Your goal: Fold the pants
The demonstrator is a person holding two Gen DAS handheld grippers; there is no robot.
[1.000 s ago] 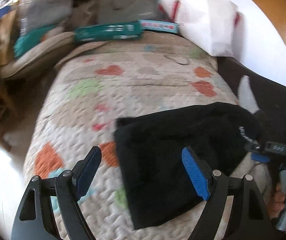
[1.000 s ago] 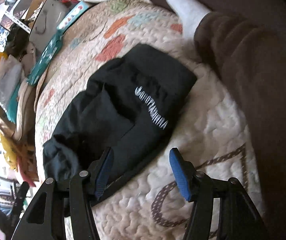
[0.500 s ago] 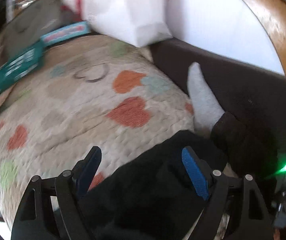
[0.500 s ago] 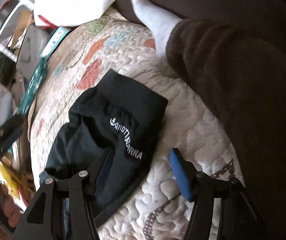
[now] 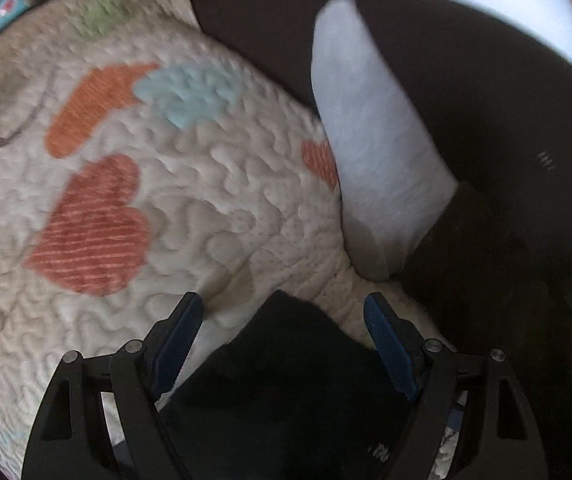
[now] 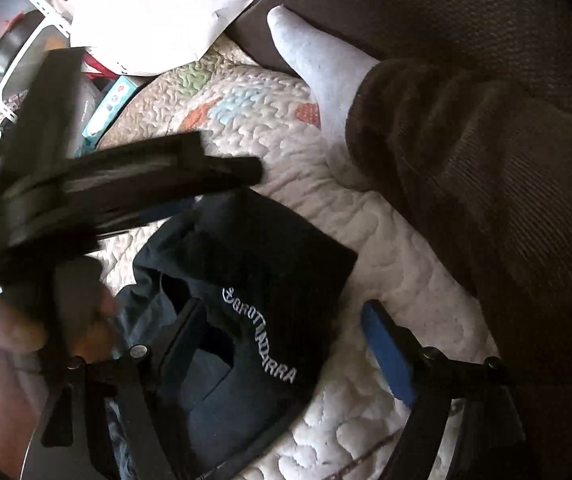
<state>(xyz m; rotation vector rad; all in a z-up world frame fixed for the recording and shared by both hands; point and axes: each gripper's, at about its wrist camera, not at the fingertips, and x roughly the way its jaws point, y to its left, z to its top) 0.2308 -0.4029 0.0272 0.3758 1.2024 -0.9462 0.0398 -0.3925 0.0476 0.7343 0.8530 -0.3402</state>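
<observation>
A folded pair of black fabric pants [image 6: 246, 280] lies on a cream quilted bedspread printed with orange and blue hearts [image 5: 190, 216]. White stitched lettering runs across the pants' upper layer. All positions below are given relative to these pants.

The left gripper [image 5: 282, 344], black with blue finger pads [image 5: 385, 344], hangs just above the pants' far corner, jaws spread wide and holding nothing; that corner sits between the two fingers. In the right wrist view this same gripper appears blurred over the pants' far left side, gripped by the person's left hand [image 6: 18, 352].

The right gripper [image 6: 282, 344] is over the near edge of the pants, jaws also wide apart and empty; its left finger is above the dark cloth, its right blue pad [image 6: 385, 352] above bare quilt just right of the pants.

Beyond and to the right of the pants rests a foot in a white sock [image 6: 317, 64], emerging from a dark brown corduroy trouser leg [image 6: 485, 200].
</observation>
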